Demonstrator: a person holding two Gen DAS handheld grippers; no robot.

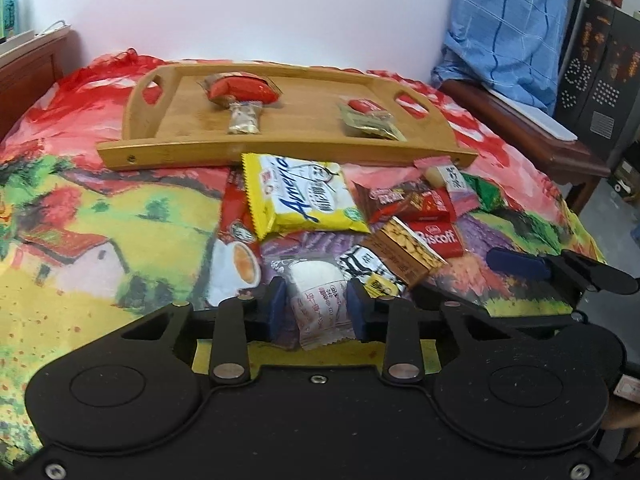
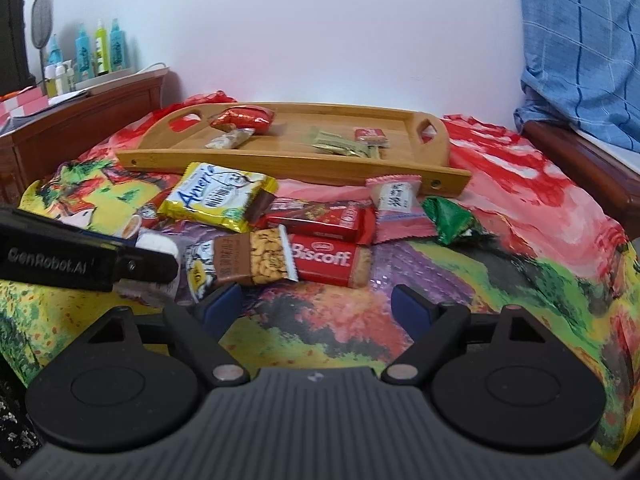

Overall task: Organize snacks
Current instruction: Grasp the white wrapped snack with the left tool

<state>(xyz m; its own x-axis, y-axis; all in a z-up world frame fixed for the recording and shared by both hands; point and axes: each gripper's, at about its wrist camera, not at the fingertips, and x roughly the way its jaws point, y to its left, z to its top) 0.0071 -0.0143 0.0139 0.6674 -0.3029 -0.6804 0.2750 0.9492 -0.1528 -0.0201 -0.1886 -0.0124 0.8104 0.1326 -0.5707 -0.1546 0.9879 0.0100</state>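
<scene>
Jaws of left gripper [image 1: 316, 308] pinching white snack packet [image 1: 320, 296]; right gripper [image 2: 316, 304] spread, beside pile.

A lived-in room of a home, likely a bedroom

We see a worktop draped in a bright landscape-print cloth [image 2: 520, 264], pushed against a plain white wall [image 2: 320, 32]. To one side we find a reddish wooden cabinet [image 2: 84, 120] crowded with spray bottles and toiletries [image 2: 100, 52], with a round handheld racket-like object [image 2: 42, 16] propped beside them. On the other side we see a blue checked blanket [image 1: 508, 28] heaped on dark wooden furniture [image 1: 520, 124]. A bamboo serving tray [image 2: 280, 164] and loose packaged snacks [image 2: 332, 260] sit on the cloth, all ordinary household goods.
</scene>
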